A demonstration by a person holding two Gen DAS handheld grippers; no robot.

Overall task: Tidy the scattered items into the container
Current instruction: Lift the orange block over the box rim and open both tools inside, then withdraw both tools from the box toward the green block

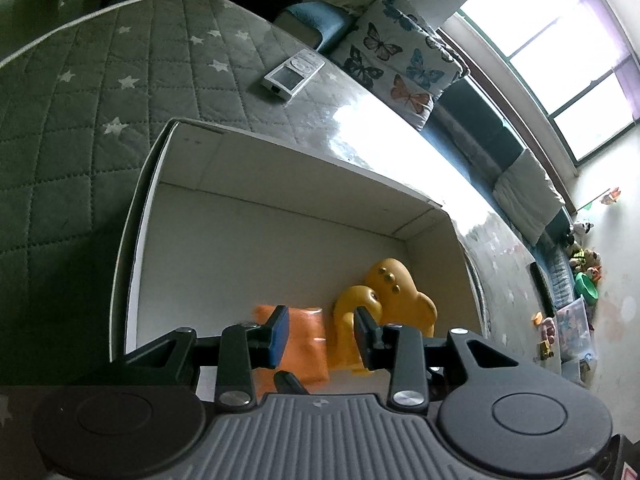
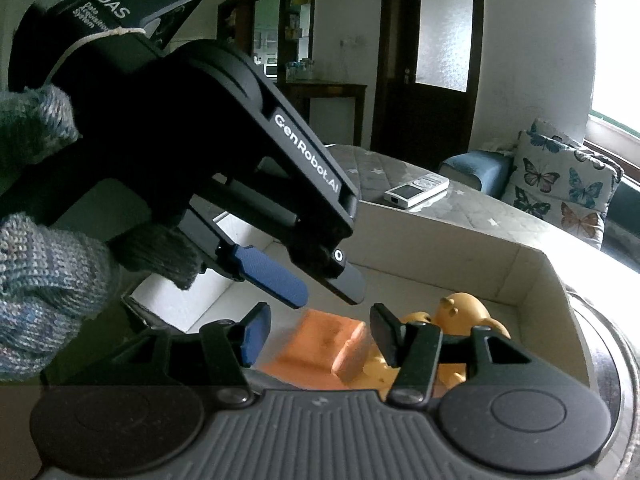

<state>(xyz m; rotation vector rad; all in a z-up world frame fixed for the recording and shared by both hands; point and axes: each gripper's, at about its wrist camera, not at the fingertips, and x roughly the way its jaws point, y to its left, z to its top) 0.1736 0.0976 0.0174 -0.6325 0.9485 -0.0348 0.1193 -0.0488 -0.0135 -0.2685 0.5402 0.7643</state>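
Two toys, orange block [image 2: 320, 344] and yellow bear [image 1: 384, 300], in white box [image 1: 280, 184]

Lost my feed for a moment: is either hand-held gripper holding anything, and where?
Nothing is held. Both the left hand-held gripper and the right hand-held gripper are open above the orange block in the box.

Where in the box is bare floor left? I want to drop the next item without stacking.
The box floor is bare along the far wall and left side. The near right corner is crowded: the orange block lies beside the yellow toy, under both open grippers.
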